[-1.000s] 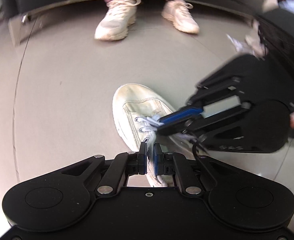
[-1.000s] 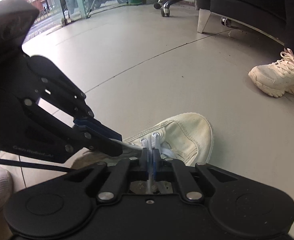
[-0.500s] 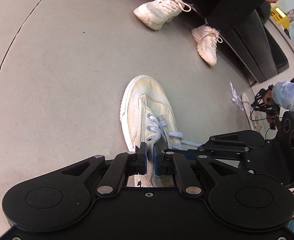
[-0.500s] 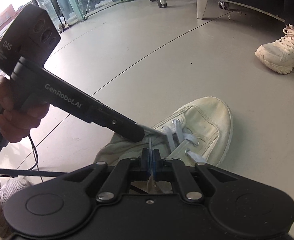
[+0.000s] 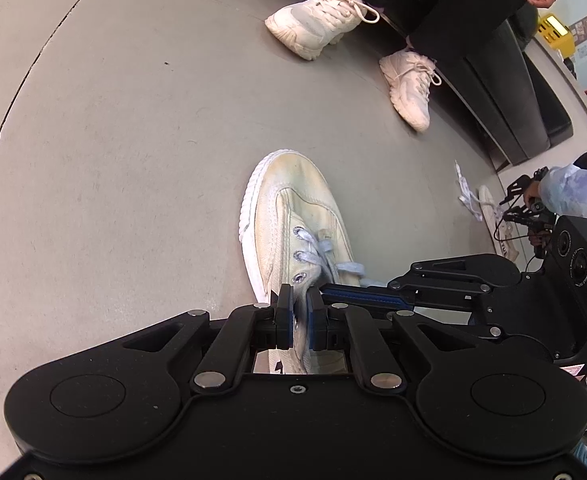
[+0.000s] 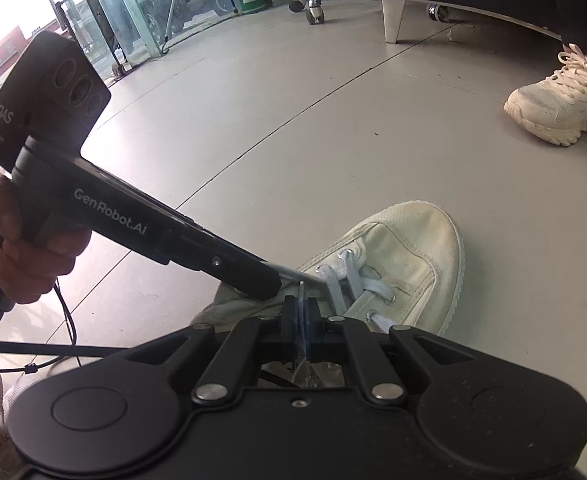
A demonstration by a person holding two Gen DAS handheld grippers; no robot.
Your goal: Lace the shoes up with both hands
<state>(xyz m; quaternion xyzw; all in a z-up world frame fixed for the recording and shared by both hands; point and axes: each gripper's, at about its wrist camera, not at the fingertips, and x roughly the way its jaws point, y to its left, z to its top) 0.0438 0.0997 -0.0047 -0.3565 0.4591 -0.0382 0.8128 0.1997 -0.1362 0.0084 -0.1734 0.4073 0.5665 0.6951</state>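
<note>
A cream canvas shoe (image 5: 289, 208) (image 6: 413, 248) lies on the grey floor, toe pointing away. A pale blue-white lace (image 5: 325, 248) (image 6: 373, 286) crosses its upper eyelets. My left gripper (image 5: 301, 312) is shut on the shoe's eyelet flap just below the third eyelet. In the right wrist view the left gripper (image 6: 273, 284) comes in from the left, held by a hand (image 6: 25, 248). My right gripper (image 6: 301, 320) is shut on the thin lace end, which sticks up between its pads. In the left wrist view the right gripper (image 5: 325, 292) reaches in from the right, close to the left fingers.
A seated person's white sneakers (image 5: 321, 20) (image 5: 409, 88) (image 6: 561, 108) rest on the floor beyond the shoe, in front of a black sofa (image 5: 513, 100). Another person (image 5: 573, 196) and another shoe (image 5: 489, 204) are at the right. A cable (image 6: 65, 320) trails at the left.
Between one second and half a second ago the left gripper rolled and shifted, and the right gripper dropped lower beside it. Since then nothing has moved. Both grips held.
</note>
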